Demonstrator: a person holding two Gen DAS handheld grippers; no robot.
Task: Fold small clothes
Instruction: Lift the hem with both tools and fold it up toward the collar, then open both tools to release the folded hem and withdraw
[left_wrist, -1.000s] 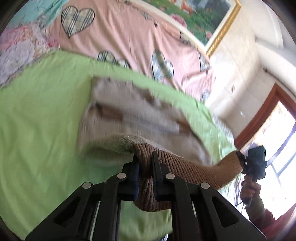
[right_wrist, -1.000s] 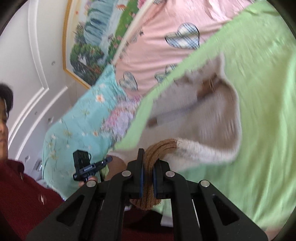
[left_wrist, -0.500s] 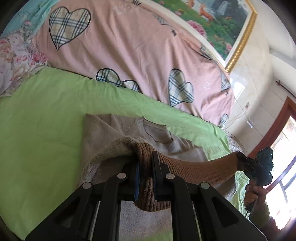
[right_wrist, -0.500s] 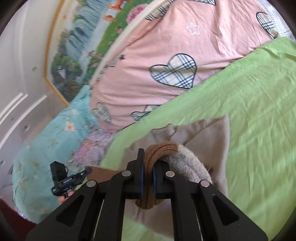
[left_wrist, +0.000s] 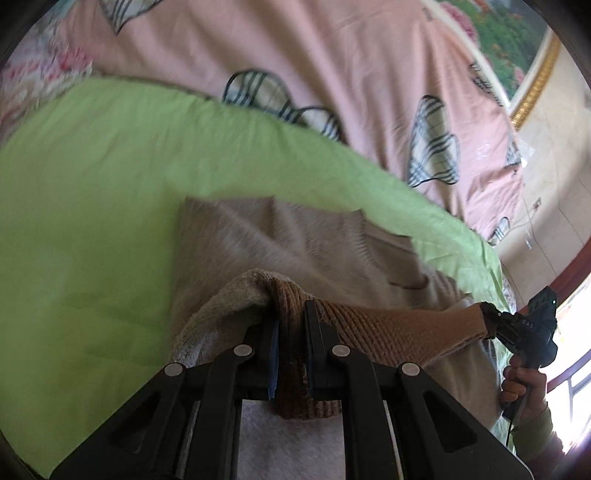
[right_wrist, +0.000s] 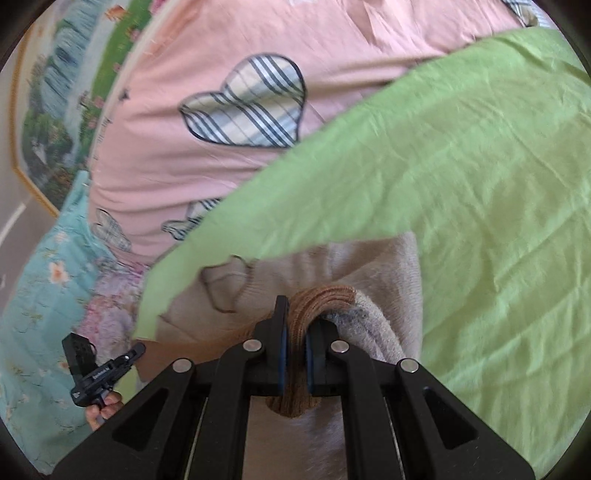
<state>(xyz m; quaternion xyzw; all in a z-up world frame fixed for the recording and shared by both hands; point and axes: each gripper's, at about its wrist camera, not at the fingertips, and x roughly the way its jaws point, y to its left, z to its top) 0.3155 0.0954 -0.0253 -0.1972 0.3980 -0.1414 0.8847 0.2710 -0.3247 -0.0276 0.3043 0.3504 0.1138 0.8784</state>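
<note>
Teal floral bedding (right_wrist: 40, 280) shows only beside the right gripper's (right_wrist: 294, 332) sweater (right_wrist: 369, 273)

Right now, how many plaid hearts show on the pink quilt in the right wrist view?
3: one large heart high on the pink quilt, two partial ones low along the green sheet. Others may be hidden.

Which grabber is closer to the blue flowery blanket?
The left gripper. In the right wrist view it sits right against the blue flowery blanket, at the sweater's edge on that side. The right gripper pinches the sweater's brown hem farther off, over the green sheet.
</note>
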